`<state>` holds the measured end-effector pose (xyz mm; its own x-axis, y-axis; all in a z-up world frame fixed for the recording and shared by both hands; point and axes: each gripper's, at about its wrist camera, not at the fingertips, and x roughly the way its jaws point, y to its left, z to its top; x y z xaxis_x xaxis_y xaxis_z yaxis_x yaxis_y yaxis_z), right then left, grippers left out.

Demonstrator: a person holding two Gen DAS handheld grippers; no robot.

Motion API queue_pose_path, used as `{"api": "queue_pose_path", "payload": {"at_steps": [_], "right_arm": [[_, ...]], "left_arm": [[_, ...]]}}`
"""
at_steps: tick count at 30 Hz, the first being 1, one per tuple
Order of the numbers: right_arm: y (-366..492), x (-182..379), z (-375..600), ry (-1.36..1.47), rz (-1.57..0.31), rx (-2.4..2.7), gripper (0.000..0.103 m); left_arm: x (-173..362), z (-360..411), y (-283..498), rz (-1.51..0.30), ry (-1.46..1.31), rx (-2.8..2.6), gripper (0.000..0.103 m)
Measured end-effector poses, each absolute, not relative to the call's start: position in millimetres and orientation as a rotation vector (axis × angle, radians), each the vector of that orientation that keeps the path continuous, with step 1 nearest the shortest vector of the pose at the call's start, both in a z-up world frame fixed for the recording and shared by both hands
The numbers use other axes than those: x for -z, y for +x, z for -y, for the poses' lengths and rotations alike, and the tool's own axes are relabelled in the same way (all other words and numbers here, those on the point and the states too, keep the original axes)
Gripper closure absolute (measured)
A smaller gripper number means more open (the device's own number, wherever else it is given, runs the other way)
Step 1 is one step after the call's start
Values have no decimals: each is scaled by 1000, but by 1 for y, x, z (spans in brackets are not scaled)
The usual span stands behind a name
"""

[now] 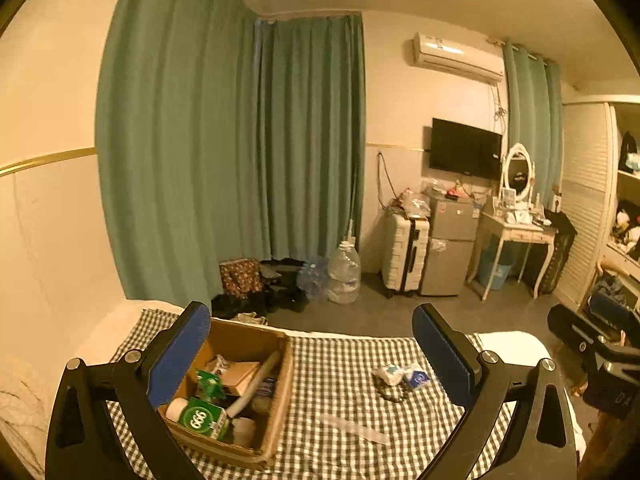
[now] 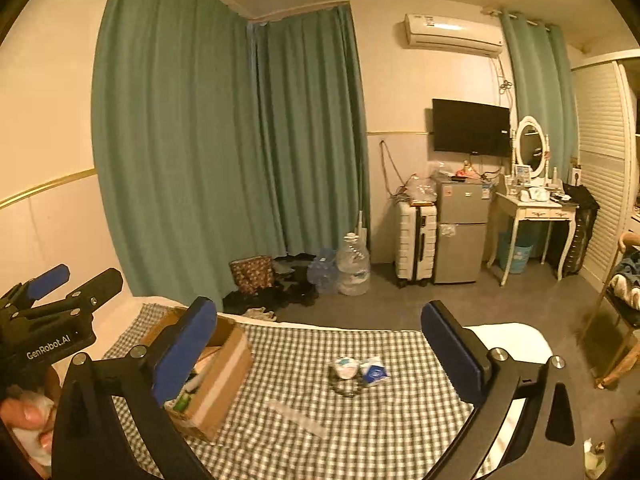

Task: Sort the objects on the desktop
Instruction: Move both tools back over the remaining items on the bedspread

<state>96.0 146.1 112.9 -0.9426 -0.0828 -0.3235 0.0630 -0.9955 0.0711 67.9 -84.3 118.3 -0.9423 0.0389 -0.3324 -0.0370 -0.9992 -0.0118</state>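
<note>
Sorting partly done, by the look of it. The cardboard box (image 1: 256, 384), at 8 o'clock on the checked cloth (image 1: 340, 364), already holds a green bottle (image 1: 200, 416), a white tube (image 1: 256, 380) and small cartons. Left loose near centre: a clear ruler (image 2: 298, 418), a white packet (image 2: 347, 367), a blue-and-white packet (image 2: 375, 372) and a dark cord (image 2: 347, 390). Left gripper (image 1: 312, 356) and right gripper (image 2: 320, 356) both hang spread wide, empty. Nothing blocks the approach.
</note>
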Motion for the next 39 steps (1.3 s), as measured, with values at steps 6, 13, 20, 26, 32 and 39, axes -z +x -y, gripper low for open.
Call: {"api": "queue_pose_path", "payload": {"at_steps": [6,13,20,26,32,39], "right_arm": [[96,-104,-174,533,130,3053,0],[70,-75,-195,621,124,3037,0],[30,-37,-216,706,185,3034,0],[-10,15,-237,848,211,3035,0],[-43,65,-249,984,232,3004,0],[-75,117,-261,1109,265,2957,0]], "left_arm": [[-108,55,59,-53,-560,-3034,0],[-80,34,26,-71,-673,-3004,0],[-26,17,-15,-45,-855,-3012,0],[40,8,-54,-2,-1069,-2947,0],[95,-5,-83,36,-1237,-2872,0],[149,-14,-112,10,-1400,-2815,0]]}}
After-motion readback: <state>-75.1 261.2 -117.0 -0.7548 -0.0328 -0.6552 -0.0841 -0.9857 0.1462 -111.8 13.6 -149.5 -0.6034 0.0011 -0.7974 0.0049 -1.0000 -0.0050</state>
